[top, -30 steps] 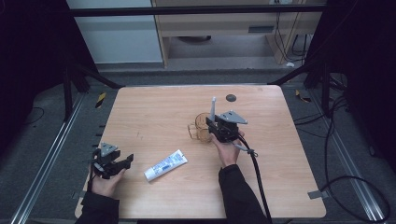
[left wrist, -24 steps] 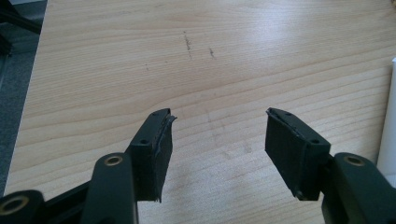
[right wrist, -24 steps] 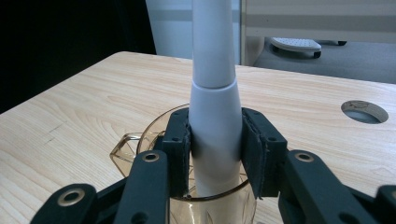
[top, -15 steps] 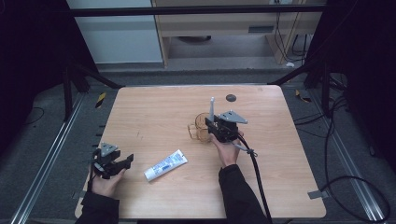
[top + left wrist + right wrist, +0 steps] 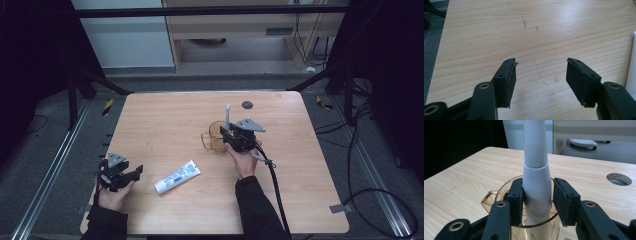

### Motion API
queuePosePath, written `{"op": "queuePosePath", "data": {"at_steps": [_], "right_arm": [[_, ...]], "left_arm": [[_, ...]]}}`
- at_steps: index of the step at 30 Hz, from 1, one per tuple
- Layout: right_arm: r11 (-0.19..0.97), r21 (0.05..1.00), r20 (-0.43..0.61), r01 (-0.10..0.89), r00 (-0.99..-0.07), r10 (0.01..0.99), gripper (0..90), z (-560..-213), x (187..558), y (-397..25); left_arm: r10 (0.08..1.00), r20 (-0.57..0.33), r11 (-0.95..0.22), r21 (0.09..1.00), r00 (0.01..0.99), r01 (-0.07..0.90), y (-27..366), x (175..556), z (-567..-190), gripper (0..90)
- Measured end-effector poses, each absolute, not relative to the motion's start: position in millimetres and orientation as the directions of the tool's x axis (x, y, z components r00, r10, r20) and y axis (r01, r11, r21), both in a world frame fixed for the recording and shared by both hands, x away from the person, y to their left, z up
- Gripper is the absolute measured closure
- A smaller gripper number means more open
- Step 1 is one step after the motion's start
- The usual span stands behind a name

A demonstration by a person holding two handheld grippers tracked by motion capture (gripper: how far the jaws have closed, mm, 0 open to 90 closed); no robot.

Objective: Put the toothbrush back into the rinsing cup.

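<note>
Toothbrush point(image 5: 227, 116): high view, centre of frame, standing upright in the amber cup point(image 5: 214, 137), with my right gripper point(image 5: 235, 137) at its handle. A tube point(image 5: 177, 177) lies lower left of centre; my left gripper point(image 5: 131, 173) rests at lower left. Left gripper view: my jaws spread over bare table point(image 5: 549, 30), with the tube's white edge at the right margin. Right gripper view: my jaws flank the toothbrush's thick white handle point(image 5: 537, 187), the left pad touching, the right just clear. I judge it light, stiff and smooth; I would grip the thick lower handle.
</note>
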State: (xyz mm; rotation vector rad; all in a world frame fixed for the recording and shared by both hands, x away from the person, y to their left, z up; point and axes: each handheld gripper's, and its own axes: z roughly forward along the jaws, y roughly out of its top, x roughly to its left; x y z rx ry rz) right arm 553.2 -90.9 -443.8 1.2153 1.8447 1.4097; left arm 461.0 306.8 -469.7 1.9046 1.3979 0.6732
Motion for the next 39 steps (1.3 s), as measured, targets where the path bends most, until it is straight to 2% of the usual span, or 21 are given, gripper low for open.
{"op": "queuePosePath", "data": {"at_steps": [28, 39], "right_arm": [[0.051, 0.942, 0.120, 0.333, -0.473, 0.873, 49.8, -441.3, 551.7, -90.3], [0.072, 0.938, 0.111, 0.338, -0.491, 0.864, 34.6, -435.1, 548.4, -88.2]], "left_arm": [[0.956, 0.016, -0.199, 0.769, 0.293, 0.607, 307.0, 460.8, -469.0, 40.4], [0.955, 0.012, -0.196, 0.773, 0.296, 0.603, 306.5, 460.2, -467.7, 40.4]]}}
